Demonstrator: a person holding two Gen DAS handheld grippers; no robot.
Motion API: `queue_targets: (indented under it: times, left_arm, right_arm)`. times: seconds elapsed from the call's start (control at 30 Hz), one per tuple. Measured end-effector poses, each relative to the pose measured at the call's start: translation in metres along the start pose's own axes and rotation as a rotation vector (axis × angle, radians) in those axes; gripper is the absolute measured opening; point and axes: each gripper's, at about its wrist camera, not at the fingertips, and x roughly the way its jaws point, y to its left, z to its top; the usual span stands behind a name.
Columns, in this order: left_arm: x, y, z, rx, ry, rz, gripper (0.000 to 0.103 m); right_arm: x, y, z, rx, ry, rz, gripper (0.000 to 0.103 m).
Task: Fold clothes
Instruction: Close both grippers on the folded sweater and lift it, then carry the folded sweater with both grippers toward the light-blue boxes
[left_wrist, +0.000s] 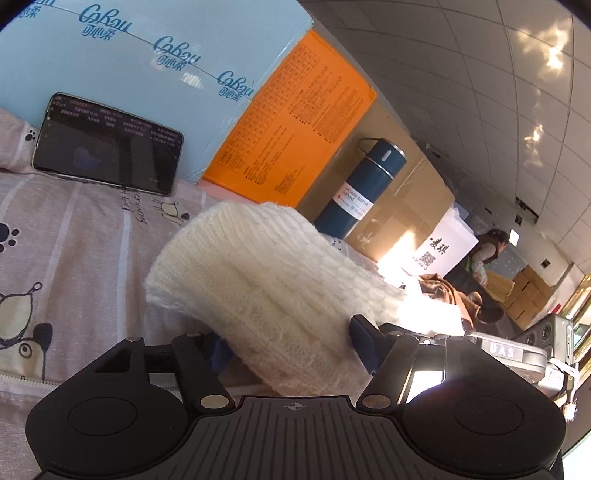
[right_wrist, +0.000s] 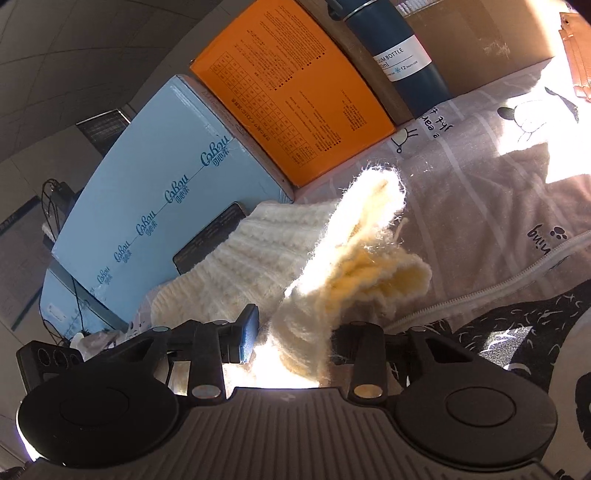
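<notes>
Garment: a cream knitted garment (left_wrist: 280, 295) is held up off the patterned bedsheet (left_wrist: 74, 236), stretched between both grippers; part of it is bunched and lit hard by the sun in the right wrist view.
Left gripper (left_wrist: 288, 339): the knit is clamped between its blue pads, the cloth running away toward 11 o'clock.
Right gripper (right_wrist: 295, 332): it is closed on a thick, gathered edge of the same knit.
Surroundings: a phone (left_wrist: 107, 144) is propped at 10 o'clock against a light blue box (left_wrist: 155, 74); an orange box (left_wrist: 295, 122) and a blue bottle (left_wrist: 362, 184) stand at 12 to 1 o'clock.
Stage: a fold is judged to be under way, but how many folds are already in the cloth cannot be told.
Risks: the loose, stretchy knit could slip from either grip or sag unevenly, giving a crooked fold; yarn could be snagged by the pads; a wide swing could knock the phone or tip the bottle.
</notes>
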Motion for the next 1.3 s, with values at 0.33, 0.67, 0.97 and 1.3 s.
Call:
queue_targets:
  times: [0.33, 0.67, 0.97, 1.3]
  left_arm:
    - [-0.01, -0.004, -0.004, 0.033, -0.024, 0.002, 0.046]
    - [-0.073, -0.016, -0.019, 0.012, -0.061, 0.104, 0.046]
    - [-0.156, -0.002, -0.021, 0.034, -0.254, 0.202, 0.046]
    - [-0.267, 0.012, -0.007, 0.064, -0.778, 0.363, 0.045]
  right_arm:
    - [-0.009, 0.019, -0.013, -0.121, -0.073, -0.011, 0.023]
    - [-0.019, 0.081, -0.041, -0.219, -0.081, -0.022, 0.022]
    - [0.004, 0.156, -0.058, -0.26, -0.052, 0.082, 0.022]
    - [0.05, 0.269, -0.051, -0.33, -0.046, 0.325, 0.022]
